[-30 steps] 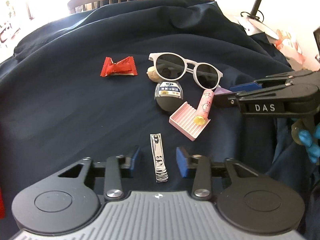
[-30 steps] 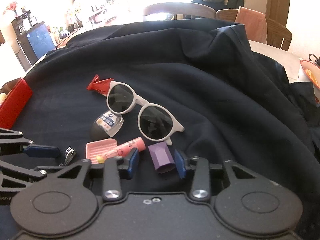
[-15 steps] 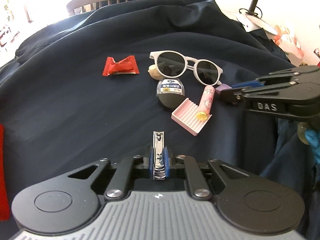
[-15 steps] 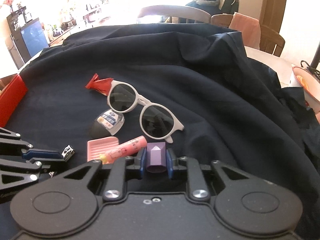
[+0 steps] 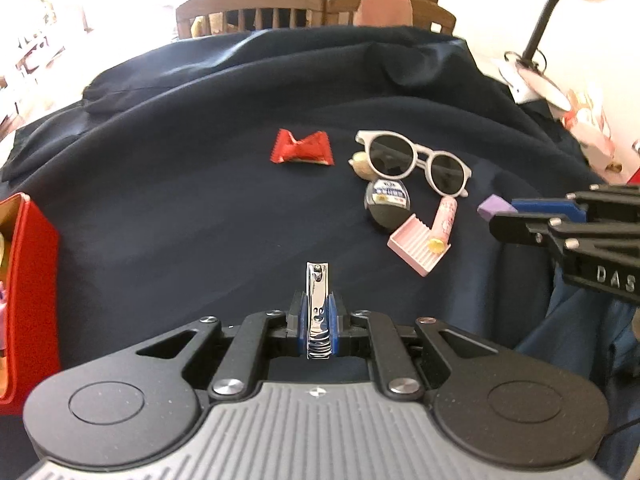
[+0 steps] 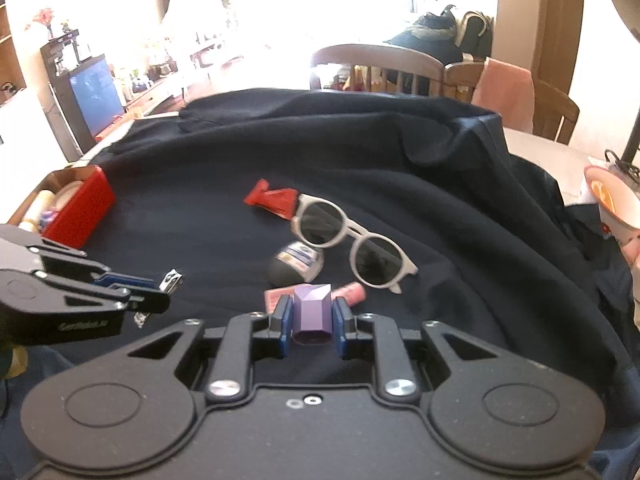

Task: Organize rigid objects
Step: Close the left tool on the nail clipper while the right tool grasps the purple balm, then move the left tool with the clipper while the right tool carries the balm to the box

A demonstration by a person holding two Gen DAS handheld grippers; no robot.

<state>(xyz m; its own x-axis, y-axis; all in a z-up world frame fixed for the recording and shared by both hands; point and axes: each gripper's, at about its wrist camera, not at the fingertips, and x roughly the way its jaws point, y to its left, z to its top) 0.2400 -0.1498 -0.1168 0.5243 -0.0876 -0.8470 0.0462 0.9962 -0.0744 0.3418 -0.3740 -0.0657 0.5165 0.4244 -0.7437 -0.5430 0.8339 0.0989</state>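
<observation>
**Both grippers loaded above the dark cloth**

Far left: red box [image 5: 34, 280], partly filled. Left gripper [image 5: 318, 322] clamped on a nail clipper [image 5: 317, 304], lifted off the navy cloth [image 5: 200, 200]. Mid-cloth: red candy [image 5: 303, 152], white sunglasses [image 5: 416, 162], pink tray [image 5: 414, 246]. Right gripper [image 6: 312, 322] pinched shut around a purple block [image 6: 313, 310].

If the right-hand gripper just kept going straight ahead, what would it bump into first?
Probably the pink lip balm tube just beyond the purple block that the right gripper holds, though depth is unclear and it may pass above.
</observation>
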